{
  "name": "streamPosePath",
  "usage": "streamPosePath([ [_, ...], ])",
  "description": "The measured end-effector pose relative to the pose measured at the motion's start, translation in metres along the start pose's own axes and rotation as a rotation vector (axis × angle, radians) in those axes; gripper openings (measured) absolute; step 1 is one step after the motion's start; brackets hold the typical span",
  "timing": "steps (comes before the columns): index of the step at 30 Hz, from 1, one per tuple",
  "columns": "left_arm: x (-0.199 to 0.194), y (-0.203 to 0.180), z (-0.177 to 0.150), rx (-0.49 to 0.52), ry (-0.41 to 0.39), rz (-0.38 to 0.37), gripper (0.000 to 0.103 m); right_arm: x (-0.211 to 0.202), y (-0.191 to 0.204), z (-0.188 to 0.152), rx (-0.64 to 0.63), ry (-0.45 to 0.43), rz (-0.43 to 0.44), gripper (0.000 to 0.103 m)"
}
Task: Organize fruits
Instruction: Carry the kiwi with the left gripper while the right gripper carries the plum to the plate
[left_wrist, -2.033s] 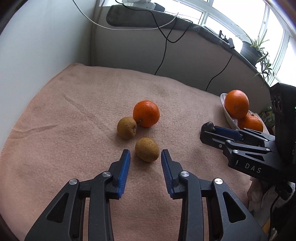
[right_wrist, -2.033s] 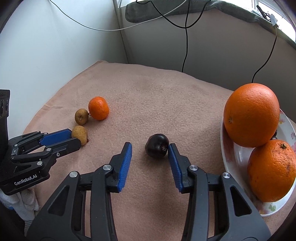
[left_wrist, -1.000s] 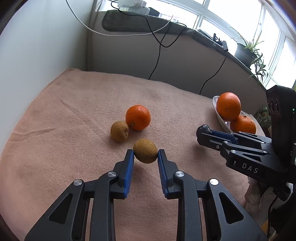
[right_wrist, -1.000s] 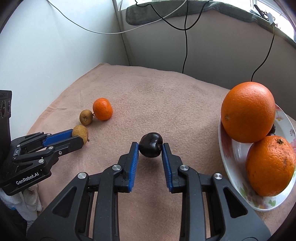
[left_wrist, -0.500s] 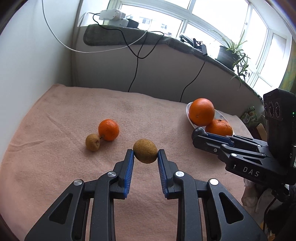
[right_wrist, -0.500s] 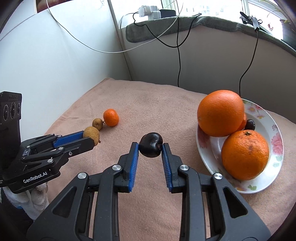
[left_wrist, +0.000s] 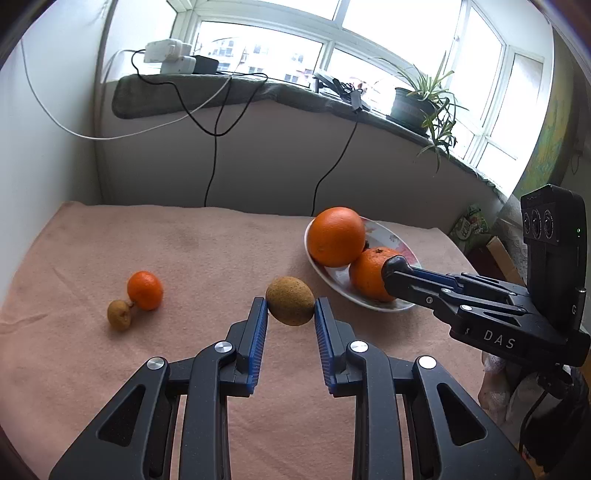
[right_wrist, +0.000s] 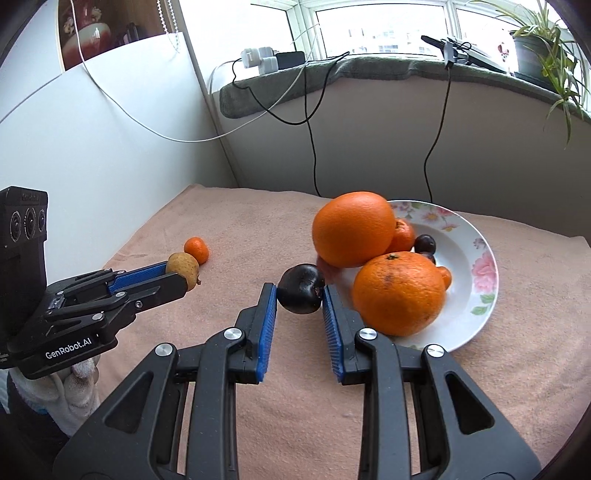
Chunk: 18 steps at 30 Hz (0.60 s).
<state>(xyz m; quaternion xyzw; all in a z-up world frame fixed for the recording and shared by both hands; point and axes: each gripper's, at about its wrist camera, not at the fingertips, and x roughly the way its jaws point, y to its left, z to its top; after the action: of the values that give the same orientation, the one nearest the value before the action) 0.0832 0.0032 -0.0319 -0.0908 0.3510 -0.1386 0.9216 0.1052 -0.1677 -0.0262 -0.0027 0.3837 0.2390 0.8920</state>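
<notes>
The left tongs (left_wrist: 290, 314) are clamped on a brown kiwi (left_wrist: 290, 301), the right tongs (right_wrist: 300, 299) on a dark plum (right_wrist: 301, 283). Both fruits are carried clear of the pink-covered table (left_wrist: 207, 251), probably toward the flowered plate (right_wrist: 476, 280) holding the oranges (right_wrist: 352, 229).

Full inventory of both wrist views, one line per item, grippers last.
brown fruit: 1, tan-brown, held off the cloth between the left fingers
dark plum: 1, near-black, held between the right fingers, beside the plate
plate: 1, white with pink flowers, right side of the cloth
large oranges: 2, orange, on the plate
small fruits on plate: several, orange and dark, partly hidden
mandarin: 1, orange, on cloth at left
small brown fruit: 1, touching the mandarin
cloth: 1, pink, covers the table
potted plant: 1, green, on windowsill
left hand-held gripper: shut on brown fruit
right hand-held gripper: shut on plum
</notes>
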Motion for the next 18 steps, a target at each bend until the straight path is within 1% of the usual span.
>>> streamPosePath([
  [6, 0.005, -0.021, 0.008, 0.033, -0.006, -0.035, 0.025, -0.014, -0.026, 0.002, 0.04, -0.021, -0.03, 0.027],
  [18, 0.032, -0.064, 0.028, 0.1, 0.001, -0.089, 0.025, -0.028, -0.072, 0.004, 0.092, -0.045, -0.076, 0.027],
])
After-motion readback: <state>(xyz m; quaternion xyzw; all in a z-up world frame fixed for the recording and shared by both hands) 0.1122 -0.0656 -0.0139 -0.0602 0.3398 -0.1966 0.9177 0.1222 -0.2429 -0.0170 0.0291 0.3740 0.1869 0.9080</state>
